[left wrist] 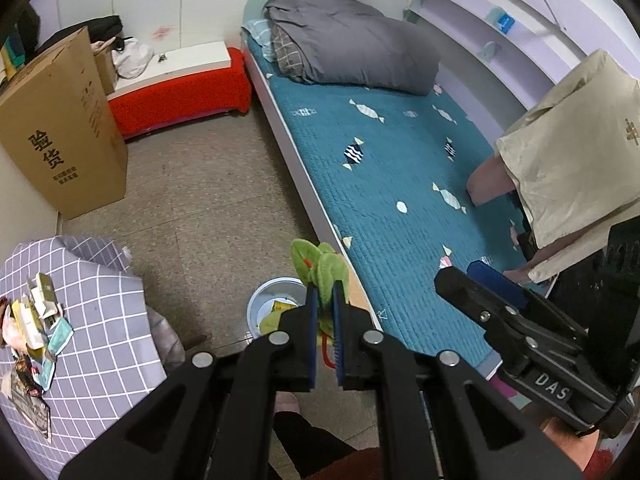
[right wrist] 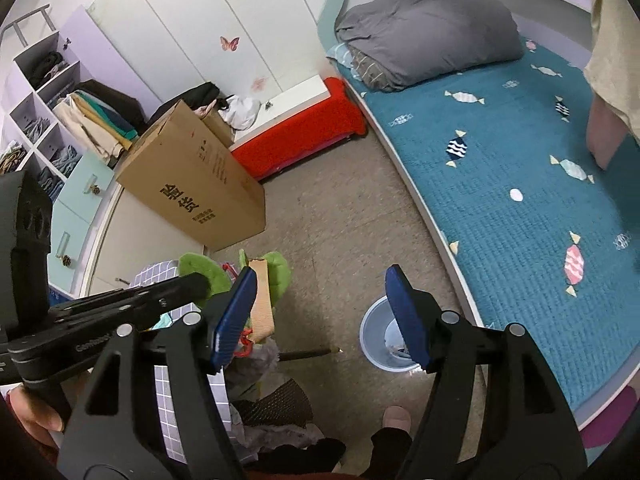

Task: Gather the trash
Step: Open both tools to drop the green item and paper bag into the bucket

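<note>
My left gripper [left wrist: 325, 312] is shut on a green fuzzy wrapper [left wrist: 318, 266] with red trim, held above a small blue-rimmed bin [left wrist: 272, 304] on the floor beside the bed. The bin holds yellow scraps. The same green wrapper [right wrist: 276, 276] shows in the right wrist view, pinched in the left gripper. My right gripper [right wrist: 324, 316] is open and empty, with the bin [right wrist: 380, 332] just beyond its right finger. A pile of wrappers and packets [left wrist: 34, 320] lies on the checked cloth of a small table [left wrist: 104, 320] at the left.
A bed with a teal quilt [left wrist: 400, 168] and a grey duvet [left wrist: 352, 40] fills the right side. A large cardboard box [left wrist: 60, 128] leans at the left wall. A red-covered bench [left wrist: 180, 96] stands at the back. A person's foot [right wrist: 396, 420] is near the bin.
</note>
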A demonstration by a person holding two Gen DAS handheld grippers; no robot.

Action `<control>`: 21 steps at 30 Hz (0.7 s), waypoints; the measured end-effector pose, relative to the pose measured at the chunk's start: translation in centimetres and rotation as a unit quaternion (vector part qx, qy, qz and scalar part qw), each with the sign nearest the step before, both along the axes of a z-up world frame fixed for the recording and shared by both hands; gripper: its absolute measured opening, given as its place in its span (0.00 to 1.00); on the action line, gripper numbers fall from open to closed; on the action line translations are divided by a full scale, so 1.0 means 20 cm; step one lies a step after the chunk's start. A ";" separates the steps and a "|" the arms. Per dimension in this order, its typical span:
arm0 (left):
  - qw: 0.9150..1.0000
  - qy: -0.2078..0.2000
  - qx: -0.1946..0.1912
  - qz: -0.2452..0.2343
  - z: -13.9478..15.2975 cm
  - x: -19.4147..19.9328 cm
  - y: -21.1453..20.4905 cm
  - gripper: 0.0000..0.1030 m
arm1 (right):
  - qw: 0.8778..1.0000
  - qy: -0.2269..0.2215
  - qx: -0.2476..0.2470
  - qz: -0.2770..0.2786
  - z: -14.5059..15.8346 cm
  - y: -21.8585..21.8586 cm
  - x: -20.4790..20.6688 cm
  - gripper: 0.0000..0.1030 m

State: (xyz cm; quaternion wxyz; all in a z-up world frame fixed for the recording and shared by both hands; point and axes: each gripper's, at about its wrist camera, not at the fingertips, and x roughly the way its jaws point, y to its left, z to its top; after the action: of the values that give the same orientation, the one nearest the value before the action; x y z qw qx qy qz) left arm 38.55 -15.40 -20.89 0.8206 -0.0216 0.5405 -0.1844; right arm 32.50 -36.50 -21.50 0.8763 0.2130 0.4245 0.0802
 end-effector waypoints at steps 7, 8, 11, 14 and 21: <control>1.000 -0.002 -0.001 -0.023 0.00 0.03 -0.12 0.07 | 1.000 -0.015 -0.005 -0.026 0.04 -0.08 -0.03 0.65; 1.000 -0.001 -0.001 -0.026 0.00 0.04 -0.13 0.07 | 0.999 -0.017 -0.005 -0.029 0.04 -0.10 -0.04 0.66; 0.999 -0.003 -0.002 -0.034 0.01 0.05 -0.16 0.10 | 0.999 -0.025 -0.006 -0.042 0.06 -0.14 -0.05 0.66; 0.999 0.001 -0.001 -0.038 0.00 0.06 -0.20 0.45 | 0.998 -0.030 -0.006 -0.054 0.07 -0.17 -0.07 0.66; 1.000 -0.004 0.014 -0.022 0.00 0.07 -0.20 0.68 | 0.998 -0.028 -0.002 -0.063 0.07 -0.20 -0.09 0.66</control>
State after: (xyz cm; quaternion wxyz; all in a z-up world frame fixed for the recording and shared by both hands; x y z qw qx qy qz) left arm 39.88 -19.33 -20.97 0.8188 0.0026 0.5400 -0.1946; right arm 30.76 -40.44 -20.06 0.8916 0.2353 0.3857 0.0301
